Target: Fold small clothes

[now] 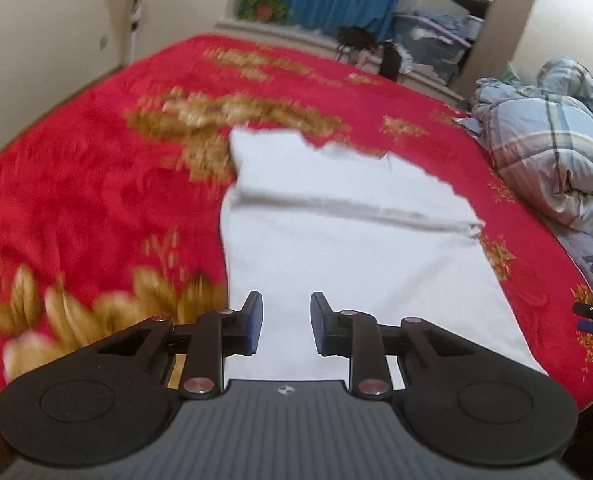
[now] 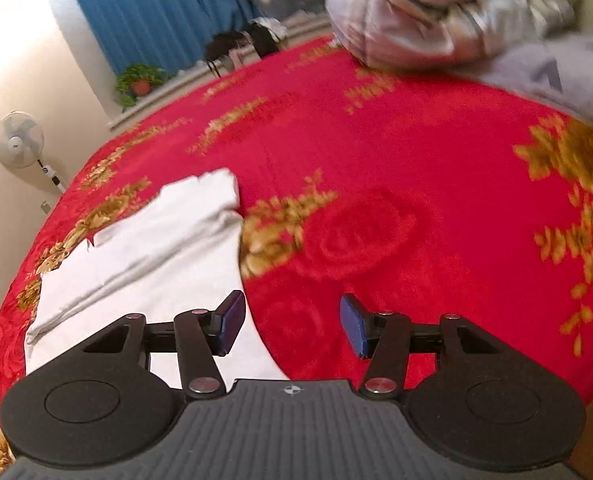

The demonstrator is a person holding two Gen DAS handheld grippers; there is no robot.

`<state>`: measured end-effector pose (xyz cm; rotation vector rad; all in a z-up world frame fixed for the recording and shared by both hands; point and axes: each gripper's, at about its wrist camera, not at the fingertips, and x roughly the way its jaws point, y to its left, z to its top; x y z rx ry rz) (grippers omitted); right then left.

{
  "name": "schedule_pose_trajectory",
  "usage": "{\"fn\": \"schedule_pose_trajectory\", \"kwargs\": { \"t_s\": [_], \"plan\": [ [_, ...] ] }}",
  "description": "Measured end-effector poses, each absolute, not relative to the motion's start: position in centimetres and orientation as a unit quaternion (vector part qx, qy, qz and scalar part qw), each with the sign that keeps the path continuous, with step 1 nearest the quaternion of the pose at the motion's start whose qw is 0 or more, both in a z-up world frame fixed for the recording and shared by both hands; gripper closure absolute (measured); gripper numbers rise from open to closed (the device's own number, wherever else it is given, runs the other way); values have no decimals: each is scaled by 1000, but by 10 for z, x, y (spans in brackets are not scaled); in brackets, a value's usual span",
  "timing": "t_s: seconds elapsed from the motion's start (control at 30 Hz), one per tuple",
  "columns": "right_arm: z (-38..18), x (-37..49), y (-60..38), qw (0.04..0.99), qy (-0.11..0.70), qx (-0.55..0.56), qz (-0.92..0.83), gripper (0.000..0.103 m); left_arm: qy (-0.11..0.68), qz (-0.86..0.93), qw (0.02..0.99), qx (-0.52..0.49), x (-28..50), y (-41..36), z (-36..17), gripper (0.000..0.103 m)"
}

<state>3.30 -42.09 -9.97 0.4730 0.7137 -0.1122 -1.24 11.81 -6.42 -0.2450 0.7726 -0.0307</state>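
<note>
White garment (image 1: 348, 248) lies flat mid-blanket (image 1: 96, 200), far end folded over. Left gripper (image 1: 286, 322) above its near hem, narrow, empty; right gripper (image 2: 292, 326) over its right edge, wider, empty, probably positioning for next fold.

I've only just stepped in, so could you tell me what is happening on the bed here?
A person is folding a white garment on a red flowered blanket, with a hand-held gripper in each hand. Part of the garment is already folded over itself. Neither gripper holds anything now: the left gripper hangs over the near end of the cloth with its jaws apart, and the right gripper is open at the garment's right edge. A bundled plaid quilt lies beside it.
</note>
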Motion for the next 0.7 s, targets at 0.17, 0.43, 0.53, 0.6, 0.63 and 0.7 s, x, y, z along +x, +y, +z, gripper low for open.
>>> {"fn": "schedule_pose_trajectory", "kwargs": {
  "t_s": [0.17, 0.43, 0.53, 0.6, 0.63, 0.7],
  "plan": [
    [-114, 38, -417, 895, 377, 235, -48, 48, 433, 5, 888, -156, -5, 132, -102, 74],
    [-133, 54, -414, 870, 424, 246, -38, 48, 492, -14, 842, -222, 2, 150, -135, 73],
    [-142, 58, -410, 858, 450, 246, -27, 48, 496, -6, 840, -219, 1, 151, -137, 73],
    [-148, 59, -408, 851, 468, 237, -29, 48, 503, 2, 836, -221, 0, 154, -140, 73],
    [-152, 60, -407, 846, 481, 229, -34, 48, 507, 4, 832, -224, 0, 155, -141, 73],
    [-159, 60, -405, 836, 501, 221, -39, 48, 516, 6, 826, -225, -1, 156, -145, 73]
  ]
}}
